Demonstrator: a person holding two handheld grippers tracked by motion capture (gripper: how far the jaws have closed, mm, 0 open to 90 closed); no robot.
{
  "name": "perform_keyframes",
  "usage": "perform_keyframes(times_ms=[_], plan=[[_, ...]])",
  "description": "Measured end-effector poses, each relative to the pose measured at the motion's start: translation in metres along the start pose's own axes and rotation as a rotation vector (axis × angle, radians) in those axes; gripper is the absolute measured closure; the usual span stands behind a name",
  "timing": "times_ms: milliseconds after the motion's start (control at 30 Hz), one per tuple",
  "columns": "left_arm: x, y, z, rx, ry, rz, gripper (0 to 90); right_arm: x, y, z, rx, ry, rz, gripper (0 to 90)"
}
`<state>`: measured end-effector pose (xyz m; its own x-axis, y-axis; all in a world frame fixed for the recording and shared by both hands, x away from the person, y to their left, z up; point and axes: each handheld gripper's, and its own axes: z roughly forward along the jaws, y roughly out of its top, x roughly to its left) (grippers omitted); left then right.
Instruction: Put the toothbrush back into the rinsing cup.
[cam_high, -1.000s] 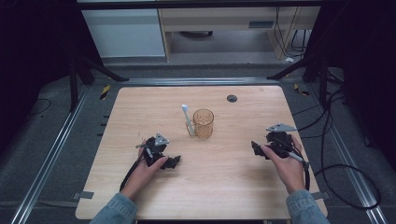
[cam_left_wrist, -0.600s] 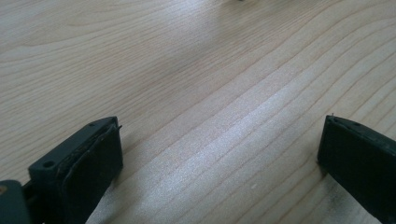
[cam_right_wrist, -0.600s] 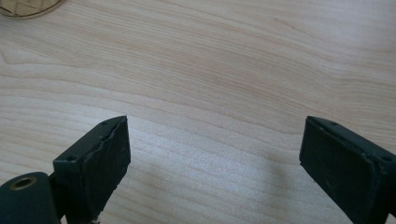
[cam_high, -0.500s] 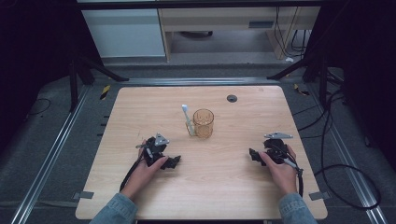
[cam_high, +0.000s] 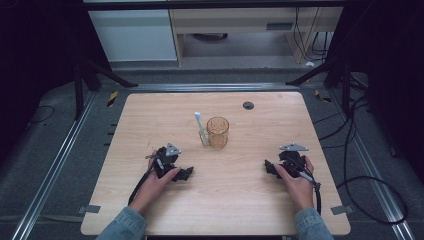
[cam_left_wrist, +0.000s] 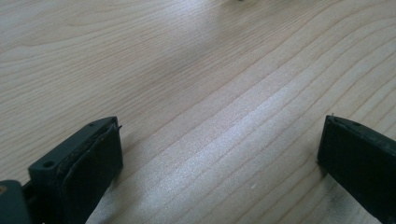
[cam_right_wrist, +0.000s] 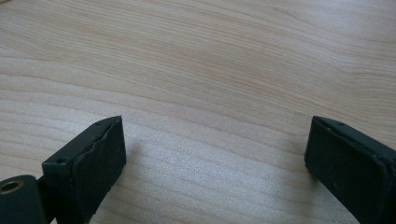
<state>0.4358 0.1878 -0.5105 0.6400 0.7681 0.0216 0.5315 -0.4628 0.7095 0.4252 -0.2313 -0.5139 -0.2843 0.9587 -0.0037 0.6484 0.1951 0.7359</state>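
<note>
A clear amber cup (cam_high: 217, 132) stands near the middle of the wooden table (cam_high: 150, 115). A white utensil (cam_high: 200, 127) with a small head rests upright against the cup's left side. My left gripper (cam_high: 184, 174) lies low over the table, front left of the cup, held in a hand. In the left gripper view it (cam_left_wrist: 219, 135) is open, with bare wood between its black jaws. My right gripper (cam_high: 270, 168) sits front right of the cup, pointing left. It (cam_right_wrist: 215, 135) is open too, with nothing between its jaws.
A small black disc (cam_high: 248, 105) lies near the table's far edge. Cables (cam_high: 370, 200) trail off the right side onto the grey floor. Metal rails (cam_high: 55, 160) run along both sides of the table, and black stand legs (cam_high: 107, 75) rise behind it.
The right hand and its gripper have shifted a little toward the near edge of the table and slightly left. The left gripper has stayed put.
</note>
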Motion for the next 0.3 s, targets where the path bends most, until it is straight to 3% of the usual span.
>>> perform_keyframes(times_ms=[300], plan=[[-0.0001, 0.0000, 0.0000, 0.000, 0.000, 0.000, 0.0, 0.0086, -0.0024, -0.0026, 0.001, -0.022, 0.022, 5.4]])
